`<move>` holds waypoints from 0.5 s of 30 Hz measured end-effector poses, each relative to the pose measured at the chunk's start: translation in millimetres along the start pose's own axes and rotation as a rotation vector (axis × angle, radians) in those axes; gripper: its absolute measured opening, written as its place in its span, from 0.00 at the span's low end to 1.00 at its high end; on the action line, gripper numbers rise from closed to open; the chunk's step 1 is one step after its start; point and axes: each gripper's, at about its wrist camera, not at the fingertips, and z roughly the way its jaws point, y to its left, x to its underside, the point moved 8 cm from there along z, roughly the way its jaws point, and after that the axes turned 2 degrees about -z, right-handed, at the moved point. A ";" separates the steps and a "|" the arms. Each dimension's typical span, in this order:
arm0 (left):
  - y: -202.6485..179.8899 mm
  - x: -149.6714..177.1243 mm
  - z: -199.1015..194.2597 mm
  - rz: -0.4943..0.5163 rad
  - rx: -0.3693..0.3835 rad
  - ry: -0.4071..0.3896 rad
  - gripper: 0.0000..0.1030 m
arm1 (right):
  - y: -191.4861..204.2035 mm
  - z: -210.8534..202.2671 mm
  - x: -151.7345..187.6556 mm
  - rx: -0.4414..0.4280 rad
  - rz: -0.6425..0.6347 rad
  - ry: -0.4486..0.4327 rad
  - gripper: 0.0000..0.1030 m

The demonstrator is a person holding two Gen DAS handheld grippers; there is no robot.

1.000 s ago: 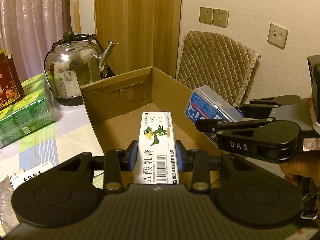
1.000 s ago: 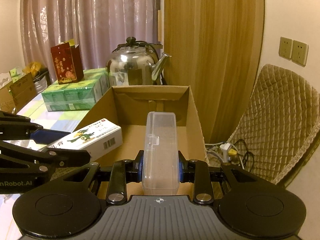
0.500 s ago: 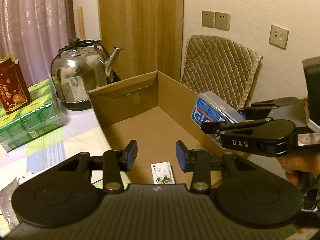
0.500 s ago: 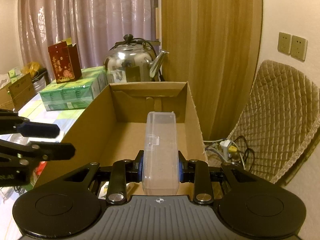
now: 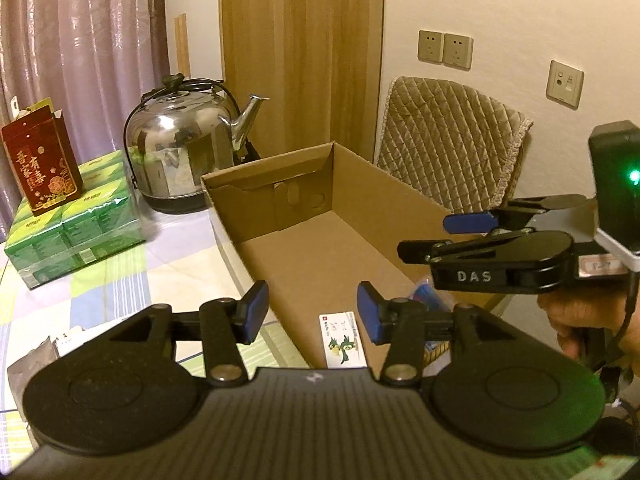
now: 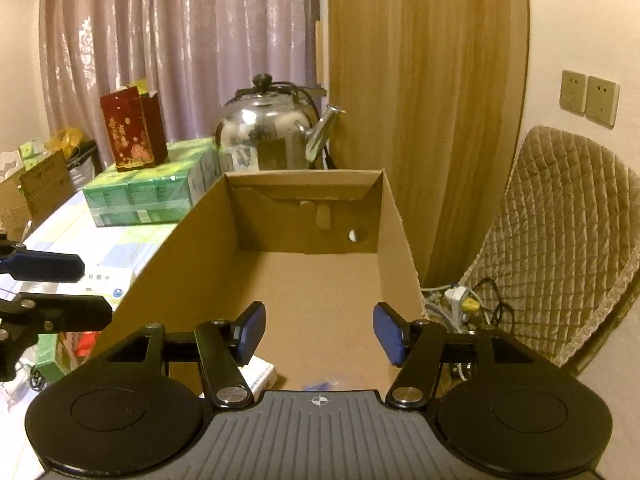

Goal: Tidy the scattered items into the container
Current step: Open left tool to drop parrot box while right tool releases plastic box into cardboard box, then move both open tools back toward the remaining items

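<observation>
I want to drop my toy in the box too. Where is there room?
The far half of the cardboard box floor is bare, up to its back wall. The near end is crowded: the ointment carton and a blue-labelled case lie there, under both grippers' fingers.

Upper left of my view: mauve curtain. Centre: wooden panel. Right: cream wall, sockets, quilted chair.

kettle: glossy metal | box: matt cardboard | chair cover: quilted cloth
</observation>
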 end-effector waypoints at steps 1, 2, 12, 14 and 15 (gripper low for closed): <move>1.1 1.7 -1.9 -0.004 -0.001 -0.001 0.43 | 0.2 -2.3 -0.1 0.003 0.000 -0.003 0.56; 2.1 3.3 -3.8 -0.009 -0.002 -0.001 0.45 | 0.0 -5.1 0.2 0.006 0.005 -0.007 0.56; 15.9 29.0 -43.9 -0.062 -0.034 -0.016 0.57 | 24.0 -53.9 5.6 0.003 0.001 -0.066 0.62; 19.6 35.1 -53.4 -0.076 -0.039 -0.015 0.59 | 33.8 -64.1 4.6 -0.005 -0.011 -0.079 0.67; 21.8 38.9 -58.6 -0.082 -0.045 -0.011 0.59 | 40.3 -69.0 4.1 -0.013 -0.021 -0.082 0.69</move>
